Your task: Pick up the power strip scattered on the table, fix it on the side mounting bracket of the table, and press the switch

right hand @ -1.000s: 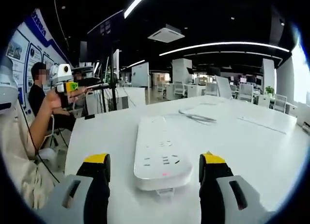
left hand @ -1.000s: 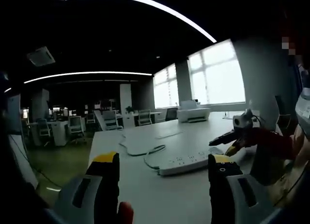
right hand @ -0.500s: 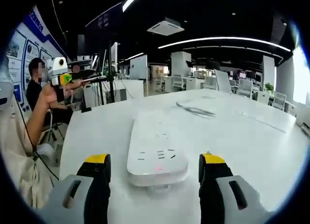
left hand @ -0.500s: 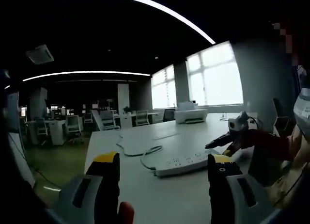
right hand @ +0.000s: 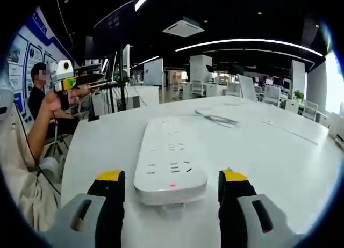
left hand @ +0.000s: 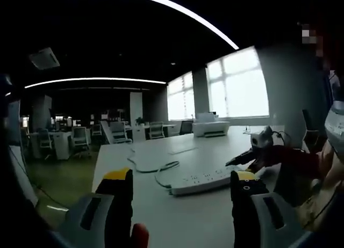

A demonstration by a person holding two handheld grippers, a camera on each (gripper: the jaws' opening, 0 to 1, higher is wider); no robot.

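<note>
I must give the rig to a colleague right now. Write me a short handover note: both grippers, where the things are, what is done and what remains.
Right gripper: open, empty, jaws on either side of the near end of the power strip, not closed on it.
Left gripper: open, empty, held above the table, away from the strip.
Power strip: lies flat on the white table, a small red light at its near end, its cable trailing off at the far end.
Done: approach only.
Left: grasp the strip, lift it, fix it on the side mounting bracket, press the switch. I cannot make out the bracket.
</note>
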